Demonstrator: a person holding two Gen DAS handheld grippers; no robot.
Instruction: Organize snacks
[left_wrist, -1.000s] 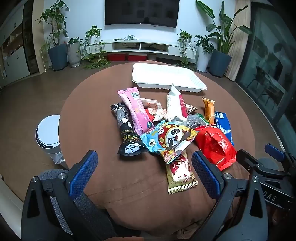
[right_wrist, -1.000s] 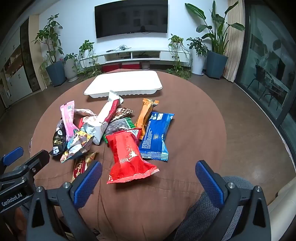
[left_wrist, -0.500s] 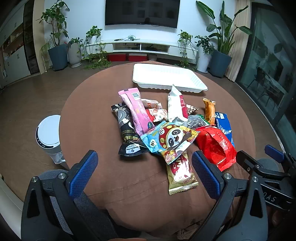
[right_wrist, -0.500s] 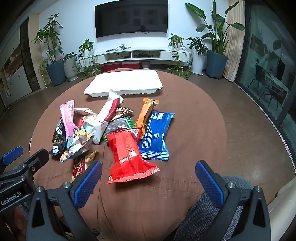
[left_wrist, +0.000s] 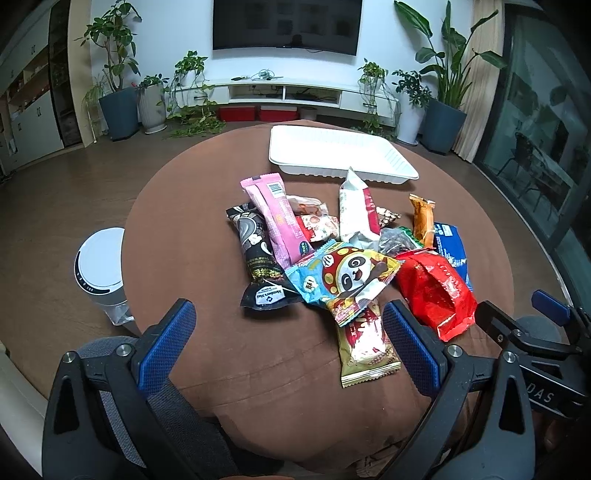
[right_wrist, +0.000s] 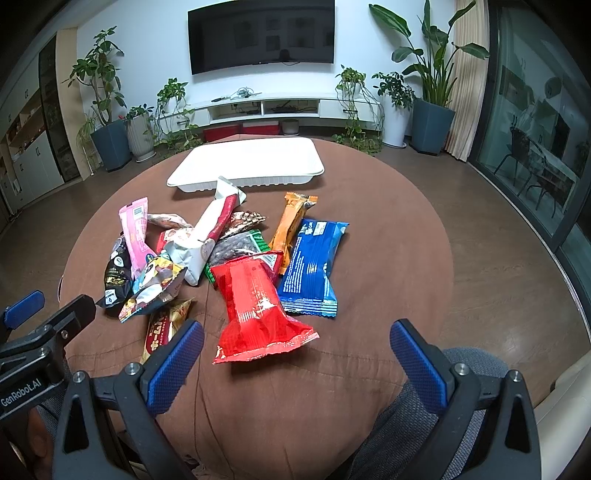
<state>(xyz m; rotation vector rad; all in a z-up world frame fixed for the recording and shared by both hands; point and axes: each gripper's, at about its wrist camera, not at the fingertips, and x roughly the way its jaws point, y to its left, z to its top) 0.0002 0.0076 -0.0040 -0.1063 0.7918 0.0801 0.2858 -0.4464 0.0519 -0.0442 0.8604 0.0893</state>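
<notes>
Several snack packets lie in a pile on the round brown table (left_wrist: 184, 229): a red bag (right_wrist: 255, 299), a blue pack (right_wrist: 312, 258), an orange bar (right_wrist: 291, 221), a pink pack (left_wrist: 275, 218), a black pack (left_wrist: 255, 254), a panda packet (left_wrist: 347, 275) and a gold bar (left_wrist: 365, 343). An empty white tray (left_wrist: 332, 155) sits behind the pile, also in the right wrist view (right_wrist: 247, 166). My left gripper (left_wrist: 288, 339) is open and empty at the near edge, facing the pile. My right gripper (right_wrist: 295, 354) is open and empty, just short of the red bag.
A white round bin (left_wrist: 99, 266) stands on the floor left of the table. A grey chair (right_wrist: 424, 413) is under the near edge. Potted plants and a TV unit (right_wrist: 266, 107) line the far wall. Glass doors are on the right.
Both views have barely shifted; the left gripper has edged very slightly back. The packets and tray have not moved.
</notes>
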